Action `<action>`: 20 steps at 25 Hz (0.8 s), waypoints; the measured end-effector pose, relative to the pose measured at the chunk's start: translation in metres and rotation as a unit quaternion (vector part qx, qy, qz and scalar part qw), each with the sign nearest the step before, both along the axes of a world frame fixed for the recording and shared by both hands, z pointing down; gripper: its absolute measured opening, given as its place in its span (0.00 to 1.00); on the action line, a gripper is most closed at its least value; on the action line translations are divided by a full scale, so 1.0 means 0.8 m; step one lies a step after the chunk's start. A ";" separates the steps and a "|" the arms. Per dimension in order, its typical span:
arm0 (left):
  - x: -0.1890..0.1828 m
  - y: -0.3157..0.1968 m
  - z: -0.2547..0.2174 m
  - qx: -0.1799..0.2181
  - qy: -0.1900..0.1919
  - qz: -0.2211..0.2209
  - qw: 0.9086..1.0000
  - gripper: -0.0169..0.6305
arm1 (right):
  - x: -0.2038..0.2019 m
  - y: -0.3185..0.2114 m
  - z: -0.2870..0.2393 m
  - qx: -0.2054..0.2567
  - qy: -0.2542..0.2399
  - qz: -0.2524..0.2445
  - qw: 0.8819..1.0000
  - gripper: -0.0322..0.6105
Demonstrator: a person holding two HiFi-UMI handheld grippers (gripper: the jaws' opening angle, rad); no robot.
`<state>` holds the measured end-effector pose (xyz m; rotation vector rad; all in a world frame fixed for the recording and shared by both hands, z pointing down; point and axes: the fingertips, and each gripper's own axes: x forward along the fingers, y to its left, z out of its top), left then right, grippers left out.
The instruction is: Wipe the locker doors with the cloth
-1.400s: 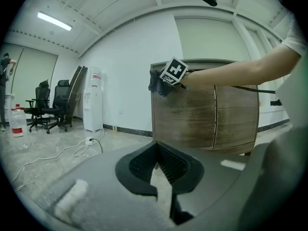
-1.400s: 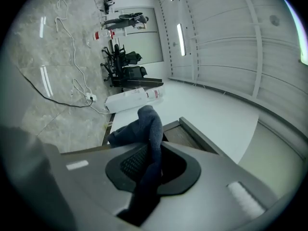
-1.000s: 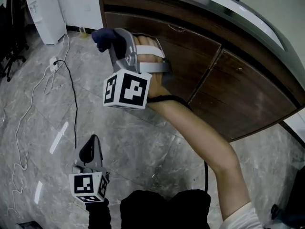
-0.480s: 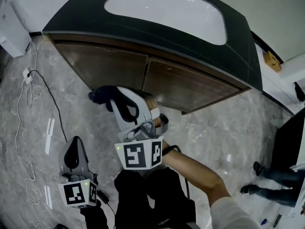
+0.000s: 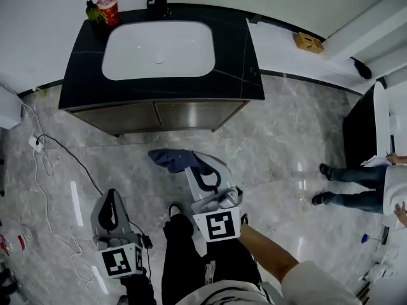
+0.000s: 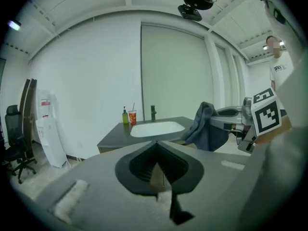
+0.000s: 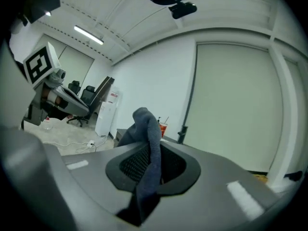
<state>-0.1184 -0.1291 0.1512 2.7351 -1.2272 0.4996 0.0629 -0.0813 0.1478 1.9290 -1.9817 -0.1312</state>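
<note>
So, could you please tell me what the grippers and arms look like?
Both are grey wedge-shaped shells with black ribbed pads: the left gripper and right gripper. Each carries a white cube printed with black square markers. The right arm wears a light short sleeve.

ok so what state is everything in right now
right gripper, shut on the cloth
cloth, bunched, not touching the doors
left gripper, shut, empty
cabinet doors, both closed
cup, upright on the counter
soap bottle, upright beside the cup
</note>
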 end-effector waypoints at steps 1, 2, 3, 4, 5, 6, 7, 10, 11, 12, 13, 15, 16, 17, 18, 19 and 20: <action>0.003 0.005 -0.022 0.001 0.000 0.008 1.000 0.03 | 0.007 0.013 -0.023 0.001 -0.003 0.014 1.000 0.13; 0.007 0.010 -0.044 0.002 0.002 0.016 1.000 0.03 | 0.015 0.025 -0.045 0.003 -0.007 0.027 1.000 0.13; 0.010 0.014 -0.064 0.004 0.003 0.023 1.000 0.03 | 0.023 0.038 -0.066 0.007 -0.016 0.042 0.999 0.13; 0.012 0.019 -0.084 0.005 0.003 0.030 1.000 0.03 | 0.030 0.051 -0.085 0.012 -0.031 0.060 0.998 0.13; 0.013 0.023 -0.103 0.006 0.004 0.034 0.999 0.03 | 0.037 0.063 -0.103 0.019 -0.049 0.078 0.996 0.13; 0.012 0.028 -0.121 0.007 0.005 0.036 0.999 0.03 | 0.042 0.075 -0.121 0.026 -0.064 0.095 0.993 0.13; 0.011 0.034 -0.138 0.007 0.007 0.037 0.999 0.03 | 0.046 0.087 -0.138 0.033 -0.070 0.105 0.991 0.13; 0.012 0.056 -0.185 0.015 0.019 0.040 0.999 0.03 | 0.052 0.123 -0.185 0.046 -0.071 0.122 0.989 0.13; 0.015 0.064 -0.200 0.019 0.024 0.042 0.999 0.03 | 0.054 0.134 -0.200 0.052 -0.074 0.128 0.988 0.13; 0.018 0.073 -0.214 0.023 0.029 0.045 0.998 0.03 | 0.056 0.147 -0.214 0.058 -0.079 0.133 0.986 0.13; 0.022 0.084 -0.228 0.027 0.034 0.048 0.998 0.03 | 0.057 0.161 -0.227 0.063 -0.086 0.139 0.985 0.13; 0.031 0.111 -0.253 0.037 0.042 0.060 0.997 0.03 | 0.058 0.193 -0.248 0.069 -0.096 0.149 0.982 0.13; 0.035 0.127 -0.263 0.042 0.045 0.067 0.996 0.03 | 0.058 0.211 -0.257 0.070 -0.097 0.153 0.981 0.13; 0.039 0.144 -0.272 0.044 0.047 0.072 0.995 0.03 | 0.057 0.228 -0.267 0.070 -0.097 0.154 0.981 0.13; 0.043 0.162 -0.281 0.046 0.050 0.076 0.995 0.03 | 0.055 0.245 -0.276 0.069 -0.095 0.153 0.981 0.13; 0.046 0.179 -0.289 0.047 0.052 0.078 0.994 0.03 | 0.053 0.260 -0.286 0.070 -0.094 0.151 0.982 0.13; 0.049 0.196 -0.295 0.047 0.055 0.081 0.994 0.03 | 0.049 0.274 -0.295 0.073 -0.093 0.149 0.982 0.13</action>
